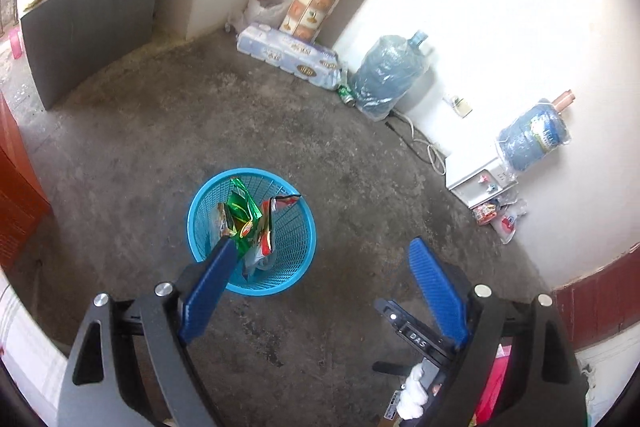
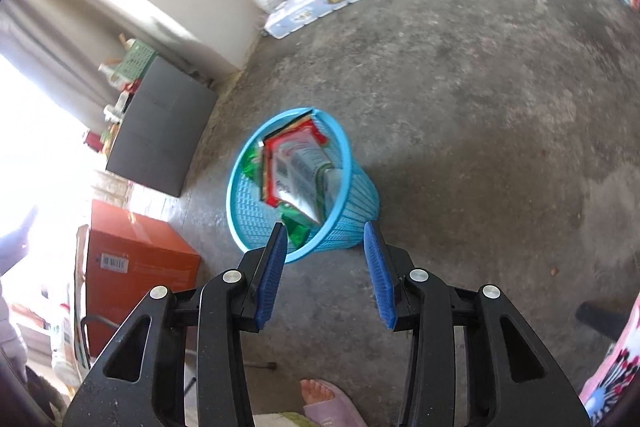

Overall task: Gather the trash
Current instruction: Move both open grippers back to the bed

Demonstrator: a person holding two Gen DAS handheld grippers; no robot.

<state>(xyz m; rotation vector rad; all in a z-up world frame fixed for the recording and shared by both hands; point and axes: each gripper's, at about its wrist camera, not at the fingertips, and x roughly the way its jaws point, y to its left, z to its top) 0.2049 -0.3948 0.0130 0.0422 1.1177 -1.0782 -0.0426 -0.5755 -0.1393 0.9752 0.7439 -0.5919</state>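
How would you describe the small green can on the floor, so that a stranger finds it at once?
Look along the white wall to the big blue water jug wrapped in plastic, standing on the concrete floor. The green can lies at the jug's foot, between it and the long white pack of paper rolls. It is the only small metal thing there.

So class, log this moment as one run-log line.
left gripper: open, empty | right gripper: open, empty | wrappers: in blue basket
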